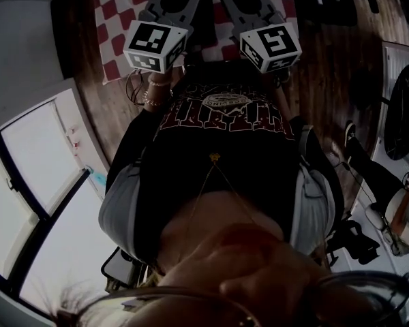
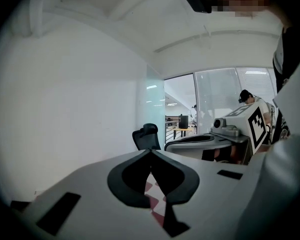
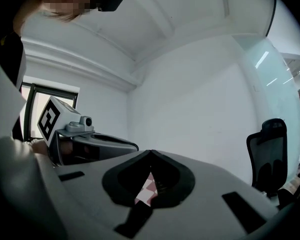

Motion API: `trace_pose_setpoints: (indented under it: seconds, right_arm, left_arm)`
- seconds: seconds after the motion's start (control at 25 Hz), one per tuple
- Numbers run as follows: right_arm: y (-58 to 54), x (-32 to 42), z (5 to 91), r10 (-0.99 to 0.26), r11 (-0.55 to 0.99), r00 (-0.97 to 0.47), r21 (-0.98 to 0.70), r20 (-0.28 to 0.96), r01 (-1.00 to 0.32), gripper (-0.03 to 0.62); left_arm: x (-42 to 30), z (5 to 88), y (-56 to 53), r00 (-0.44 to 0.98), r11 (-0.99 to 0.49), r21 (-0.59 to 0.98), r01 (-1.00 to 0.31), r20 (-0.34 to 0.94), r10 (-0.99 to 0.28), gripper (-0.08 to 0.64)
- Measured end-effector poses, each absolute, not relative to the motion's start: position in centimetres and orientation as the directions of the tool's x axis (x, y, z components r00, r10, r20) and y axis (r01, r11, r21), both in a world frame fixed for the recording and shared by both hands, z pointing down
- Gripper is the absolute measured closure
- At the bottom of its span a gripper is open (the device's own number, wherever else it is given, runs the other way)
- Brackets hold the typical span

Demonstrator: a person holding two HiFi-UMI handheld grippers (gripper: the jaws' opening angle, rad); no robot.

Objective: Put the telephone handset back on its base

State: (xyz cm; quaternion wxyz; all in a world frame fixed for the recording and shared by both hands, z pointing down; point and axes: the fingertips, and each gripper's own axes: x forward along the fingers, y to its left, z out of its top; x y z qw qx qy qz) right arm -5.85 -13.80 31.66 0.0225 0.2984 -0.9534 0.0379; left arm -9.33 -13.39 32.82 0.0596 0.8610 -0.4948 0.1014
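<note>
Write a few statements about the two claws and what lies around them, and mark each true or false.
1. The left claw is shut and empty. True.
2. The right claw grips a telephone handset. False: it is shut on nothing.
3. A red-and-white checked cloth lies below the claws. True.
4. The claws point opposite ways. False: in the head view they sit side by side, pointing much the same way.
</note>
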Motion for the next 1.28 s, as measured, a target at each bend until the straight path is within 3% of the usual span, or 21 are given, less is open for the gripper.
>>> trace_pose_setpoints:
  seconds: [1.28]
  right_arm:
    - [-12.4,-6.4,34.1,-0.517,0.841,-0.844,-0.099,0.143,-0.532,0.574]
  left_arm:
    - [-9.4,35.0,-11.5,0.463,-0.464,0.061,-0.884,0.263,-0.847,0.551]
